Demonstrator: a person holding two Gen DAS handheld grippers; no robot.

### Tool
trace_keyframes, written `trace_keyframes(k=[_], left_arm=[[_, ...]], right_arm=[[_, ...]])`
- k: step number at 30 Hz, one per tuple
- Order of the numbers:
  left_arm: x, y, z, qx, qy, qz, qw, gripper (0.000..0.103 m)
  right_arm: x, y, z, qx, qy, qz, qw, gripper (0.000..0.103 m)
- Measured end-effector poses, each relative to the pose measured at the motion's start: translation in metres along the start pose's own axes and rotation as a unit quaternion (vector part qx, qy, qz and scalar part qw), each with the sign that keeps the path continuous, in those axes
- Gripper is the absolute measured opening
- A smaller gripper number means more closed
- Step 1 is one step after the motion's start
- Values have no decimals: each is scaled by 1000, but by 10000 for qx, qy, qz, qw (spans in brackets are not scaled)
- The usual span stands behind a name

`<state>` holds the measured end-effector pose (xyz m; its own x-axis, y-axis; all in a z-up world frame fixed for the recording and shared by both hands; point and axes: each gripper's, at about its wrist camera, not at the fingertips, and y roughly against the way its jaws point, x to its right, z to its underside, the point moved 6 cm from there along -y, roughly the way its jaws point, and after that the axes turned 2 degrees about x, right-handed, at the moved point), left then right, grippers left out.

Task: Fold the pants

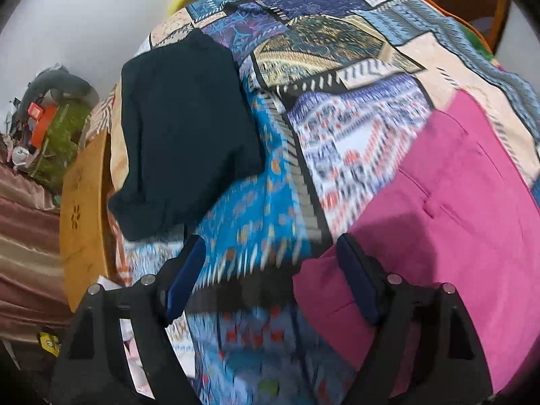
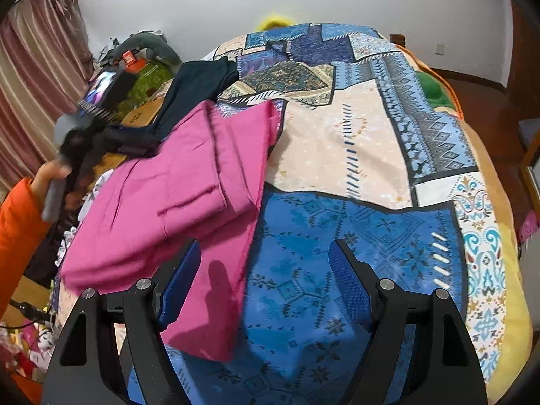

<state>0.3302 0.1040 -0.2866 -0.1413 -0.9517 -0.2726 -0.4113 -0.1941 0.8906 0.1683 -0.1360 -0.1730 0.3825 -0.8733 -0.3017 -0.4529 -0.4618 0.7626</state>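
Observation:
Magenta pants (image 2: 175, 202) lie folded into a thick rectangle on a patchwork bedspread (image 2: 354, 155). They fill the right side of the left wrist view (image 1: 455, 209). My left gripper (image 1: 270, 253) is open and empty above the bedspread, its right finger over the pants' left edge. It shows blurred in the right wrist view (image 2: 101, 141), held by a hand with an orange sleeve. My right gripper (image 2: 266, 256) is open and empty, hovering over the pants' near right edge.
A folded dark navy garment (image 1: 182, 135) lies on the bed's left side, also in the right wrist view (image 2: 199, 81). A wooden stool (image 1: 84, 209) stands beside the bed. Clutter and curtains (image 2: 37, 77) line the left; a white wall is behind.

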Motion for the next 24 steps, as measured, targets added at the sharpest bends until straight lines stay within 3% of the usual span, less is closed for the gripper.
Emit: trace_keyframes(k=[11, 19, 24], left_arm=[[-20, 50, 89, -23, 823, 659, 9944, 87], [-1, 85, 132, 195, 730, 906, 9930, 88], [13, 95, 139, 296, 720, 1121, 9906, 87]], right_arm=[[7, 17, -8, 185, -100, 16, 9998, 75], [-7, 18, -6, 199, 103, -43, 9997, 75], [-17, 9, -4, 101, 142, -193, 9997, 75]])
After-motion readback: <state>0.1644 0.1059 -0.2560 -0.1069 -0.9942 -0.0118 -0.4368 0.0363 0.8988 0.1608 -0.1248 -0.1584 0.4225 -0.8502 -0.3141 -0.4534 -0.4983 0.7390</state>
